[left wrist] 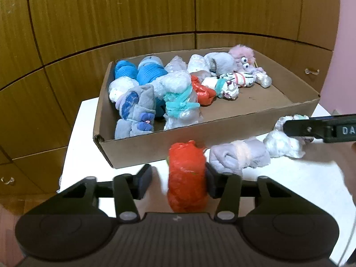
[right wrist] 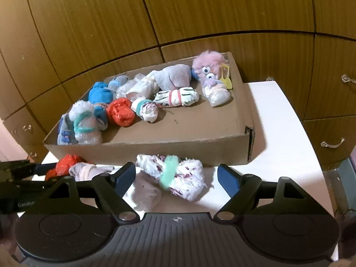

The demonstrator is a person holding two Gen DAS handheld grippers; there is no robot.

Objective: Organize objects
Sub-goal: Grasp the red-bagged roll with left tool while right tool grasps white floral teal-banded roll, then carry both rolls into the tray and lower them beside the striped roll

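Box (right wrist: 142, 149) at table's (right wrist: 284, 120) back edge, half full of bundles. Red bundle (left wrist: 187, 178), grey roll (left wrist: 238, 158), white bundle (right wrist: 175, 178) left out by front wall. Left gripper (left wrist: 178, 183) narrow round red bundle, touching one side; right gripper (right wrist: 175, 178) wide round white bundle.

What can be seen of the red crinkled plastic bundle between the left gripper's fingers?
The red crinkled plastic bundle is a shiny, wrinkled roll standing roughly upright on the white table, just before the cardboard box. The left gripper brackets it: one pad touches its side, the other stands clear. A grey rolled sock lies beside it.
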